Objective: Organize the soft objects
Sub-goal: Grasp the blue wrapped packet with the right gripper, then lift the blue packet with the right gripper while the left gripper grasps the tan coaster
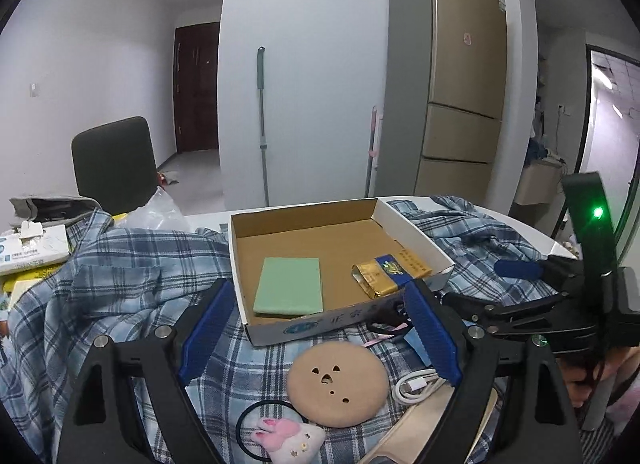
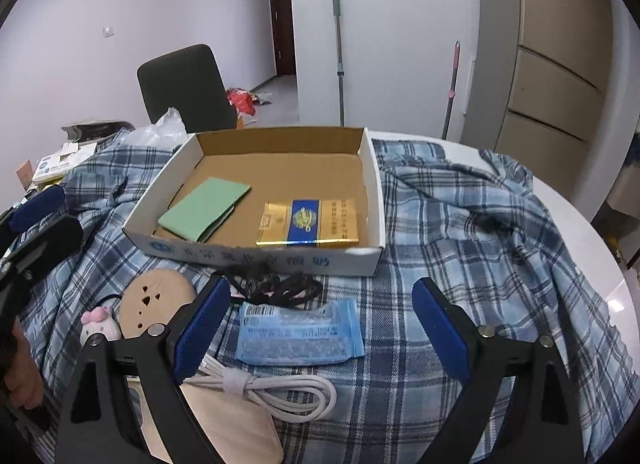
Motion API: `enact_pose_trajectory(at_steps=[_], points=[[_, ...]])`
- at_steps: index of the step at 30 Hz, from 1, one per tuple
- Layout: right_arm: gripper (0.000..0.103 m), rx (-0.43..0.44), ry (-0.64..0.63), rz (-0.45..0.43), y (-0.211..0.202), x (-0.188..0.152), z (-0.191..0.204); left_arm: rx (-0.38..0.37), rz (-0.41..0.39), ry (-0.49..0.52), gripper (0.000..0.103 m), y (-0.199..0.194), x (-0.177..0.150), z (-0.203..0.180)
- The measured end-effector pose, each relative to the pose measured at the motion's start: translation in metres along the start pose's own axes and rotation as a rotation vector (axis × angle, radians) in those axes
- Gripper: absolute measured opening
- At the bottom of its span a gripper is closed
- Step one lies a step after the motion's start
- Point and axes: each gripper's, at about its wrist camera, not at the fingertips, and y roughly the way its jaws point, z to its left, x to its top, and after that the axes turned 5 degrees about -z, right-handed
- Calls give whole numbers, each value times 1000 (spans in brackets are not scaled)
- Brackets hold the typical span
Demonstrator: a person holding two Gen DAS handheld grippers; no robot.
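Soft items queued at worktop's near edge, before shallow cardboard box (image 2: 372,199).
Left gripper (image 1: 320,328) jaws apart above round tan pad (image 1: 338,382); right gripper (image 2: 320,338) jaws apart above blue packet (image 2: 298,334); both ready to pick.

Both wrist cameras look down along their tongs, close over the shared cardboard box (image 1: 320,240) (left view lower).

The right gripper (image 2: 320,328) hangs with its blue-padded jaws spread wide and nothing between them, above a blue packet (image 2: 298,334) lying on the plaid cloth (image 2: 460,223) near the table's front edge. A coiled white cable (image 2: 280,392) lies just in front of the packet. Behind it, the shallow cardboard box (image 2: 376,191) holds a green pad (image 2: 204,207) and a gold-and-blue carton (image 2: 308,223).
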Motion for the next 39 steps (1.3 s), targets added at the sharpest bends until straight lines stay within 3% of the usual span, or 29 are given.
enact_pose_trajectory(at_steps=[5,7,15,21,25,33,39], points=[[92,23,1,27,7,-5,0,4,-6,-15,91,1,0,3],[92,23,-7,34,8,-6,1,10,-5,-15,103,1,0,4],[92,28,-53,97,21,-14,10,17,0,-24,103,1,0,6],[92,39,-69,196,39,-22,13,27,30,-45,103,7,-1,11],[81,48,-83,223,45,-25,16,27,39,-52,103,10,-3,12],[72,30,-91,181,36,-21,16,31,45,-48,103,12,-4,12],[72,30,-56,-19,1,-8,9,70,110,-56,103,25,-7,17]])
